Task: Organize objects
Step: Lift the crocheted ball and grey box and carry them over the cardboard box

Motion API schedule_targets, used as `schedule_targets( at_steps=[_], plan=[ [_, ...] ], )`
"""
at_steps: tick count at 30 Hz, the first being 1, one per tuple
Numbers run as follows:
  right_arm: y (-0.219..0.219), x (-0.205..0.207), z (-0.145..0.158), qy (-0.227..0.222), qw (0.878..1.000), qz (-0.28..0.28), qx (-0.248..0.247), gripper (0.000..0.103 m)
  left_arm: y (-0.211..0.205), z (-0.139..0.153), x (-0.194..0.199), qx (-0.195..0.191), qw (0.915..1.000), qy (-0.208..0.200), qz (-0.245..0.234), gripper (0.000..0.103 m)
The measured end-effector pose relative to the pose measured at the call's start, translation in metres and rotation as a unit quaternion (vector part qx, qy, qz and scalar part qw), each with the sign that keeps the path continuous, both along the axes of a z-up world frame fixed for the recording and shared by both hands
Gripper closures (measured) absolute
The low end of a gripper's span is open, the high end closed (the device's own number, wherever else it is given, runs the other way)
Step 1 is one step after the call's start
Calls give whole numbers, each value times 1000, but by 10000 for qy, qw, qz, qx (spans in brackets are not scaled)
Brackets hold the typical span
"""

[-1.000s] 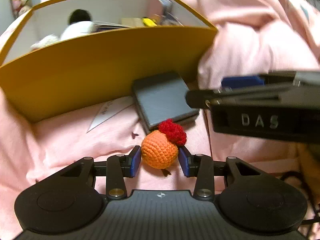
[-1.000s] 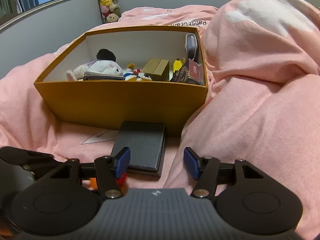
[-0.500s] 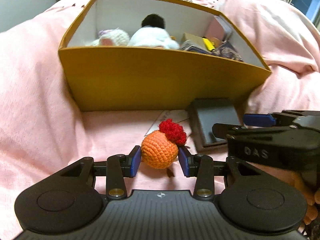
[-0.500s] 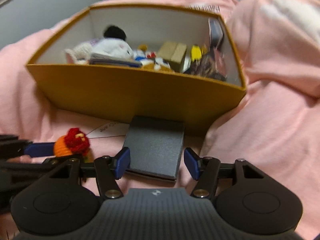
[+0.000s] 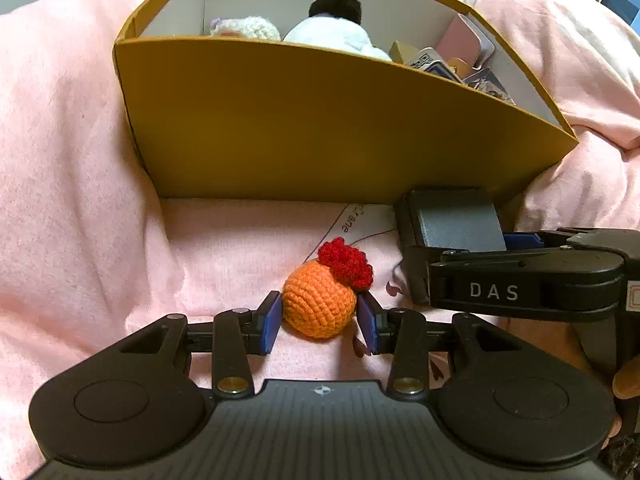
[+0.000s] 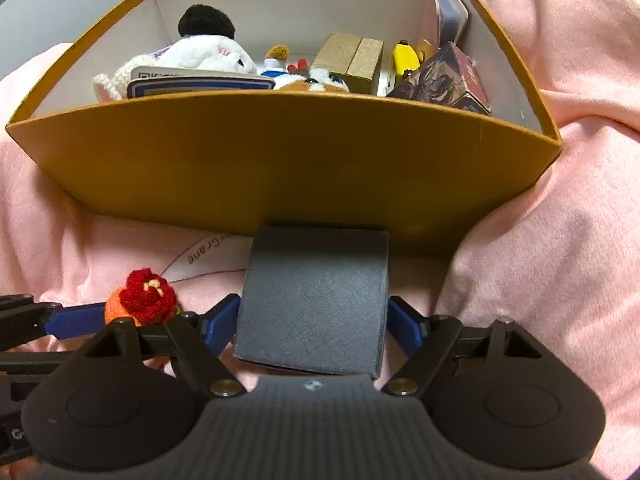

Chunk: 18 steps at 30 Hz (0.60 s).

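An orange crochet ball [image 5: 318, 308] with a red tuft sits between the blue pads of my left gripper [image 5: 320, 320], which is shut on it just above the pink blanket. In the right wrist view the same ball [image 6: 140, 300] shows at the left. A flat dark grey case [image 6: 316, 300] lies on the blanket against the front wall of the yellow box [image 6: 280, 160]. My right gripper [image 6: 312, 322] straddles the case. Its jaws are opening, one pad on each side of the case and neither pressing on it. The case [image 5: 456, 224] also appears in the left wrist view.
The open yellow box [image 5: 320, 120] holds white plush toys [image 6: 208, 56], a blue-edged card [image 6: 200, 84], a small brown carton [image 6: 352, 60] and a dark printed box [image 6: 444, 80]. A white paper label [image 6: 200, 256] lies beside the case. Bunched pink blanket [image 6: 540, 240] rises on the right.
Both grippers have come closer to the yellow box and sunk. The right jaws widened and now stand around the dark case. The left gripper kept the ball and rolled level.
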State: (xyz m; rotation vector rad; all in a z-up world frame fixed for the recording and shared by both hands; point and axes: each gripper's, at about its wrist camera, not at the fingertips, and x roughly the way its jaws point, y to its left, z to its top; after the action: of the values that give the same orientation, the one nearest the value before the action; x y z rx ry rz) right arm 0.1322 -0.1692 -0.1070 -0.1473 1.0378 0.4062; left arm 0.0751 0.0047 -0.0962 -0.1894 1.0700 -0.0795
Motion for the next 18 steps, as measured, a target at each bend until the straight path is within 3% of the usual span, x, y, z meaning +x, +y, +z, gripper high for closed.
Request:
schedule_targets(
  at_steps=[9,18],
  plan=[
    [-8,-9,11,5,9997,-45,225,25,3,2,-2,-125,9999,-6,50,57],
    [-30,-36,59,-274,9968,-137,738,25,1,34,-19,-511,9982,-314,-18,57]
  ],
)
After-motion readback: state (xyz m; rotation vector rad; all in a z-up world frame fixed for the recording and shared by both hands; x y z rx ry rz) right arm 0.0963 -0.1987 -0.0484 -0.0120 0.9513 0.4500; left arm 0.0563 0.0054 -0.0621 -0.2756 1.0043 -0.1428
